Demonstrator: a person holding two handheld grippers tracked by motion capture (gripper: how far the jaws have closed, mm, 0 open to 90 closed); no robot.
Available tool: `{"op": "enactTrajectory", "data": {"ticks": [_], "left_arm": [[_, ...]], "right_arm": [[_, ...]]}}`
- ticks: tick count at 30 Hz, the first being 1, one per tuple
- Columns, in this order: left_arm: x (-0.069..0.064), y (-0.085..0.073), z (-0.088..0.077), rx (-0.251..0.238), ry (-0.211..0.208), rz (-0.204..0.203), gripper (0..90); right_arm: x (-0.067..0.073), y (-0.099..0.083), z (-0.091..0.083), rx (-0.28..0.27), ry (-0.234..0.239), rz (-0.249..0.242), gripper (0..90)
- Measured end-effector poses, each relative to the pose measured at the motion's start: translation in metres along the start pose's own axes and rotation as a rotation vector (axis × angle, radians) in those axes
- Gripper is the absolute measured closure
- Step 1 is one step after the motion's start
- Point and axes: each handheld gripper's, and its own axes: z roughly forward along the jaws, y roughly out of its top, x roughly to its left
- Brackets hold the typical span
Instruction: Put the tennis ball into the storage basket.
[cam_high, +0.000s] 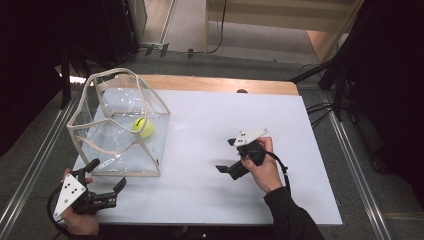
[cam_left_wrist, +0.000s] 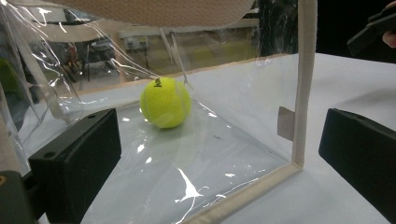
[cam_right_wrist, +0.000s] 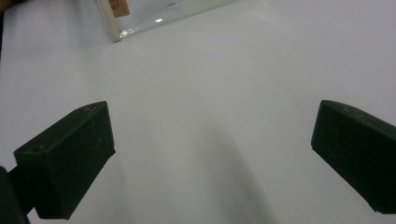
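Your left hand-held gripper (cam_high: 106, 174) hovered with its jaws wide apart, holding nothing, just at the near corner of the clear plastic bag (cam_high: 150, 95). The tennis ball (cam_high: 143, 127) lay inside that bag on its floor, ahead of your left hand-held gripper and beyond the bag's cream-trimmed front edge; in the left gripper view the tennis ball (cam_left_wrist: 165, 102) sat between the two jaws but farther off, behind the plastic. Your right hand-held gripper (cam_high: 225, 155) also stood spread and empty above the bare white counter (cam_high: 280, 120), well apart from the ball, which lay off to its left.
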Motion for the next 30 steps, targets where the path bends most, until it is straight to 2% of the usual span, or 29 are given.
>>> {"op": "enactTrajectory", "data": {"ticks": [11, 21, 30], "left_arm": [[0.000, 0.000, 0.000, 0.002, 0.001, 0.004, 0.0], [0.000, 0.000, 0.000, 0.005, 0.002, 0.004, 0.0], [-0.001, 0.000, 0.001, 0.012, 0.001, 0.012, 0.0]], "right_arm": [[-0.006, -0.026, -0.010, -0.039, -0.033, 0.045, 0.0], [-0.009, -0.048, -0.018, -0.062, -0.042, 0.080, 0.0], [-0.012, -0.072, -0.032, -0.101, -0.098, 0.121, 0.0]]}}
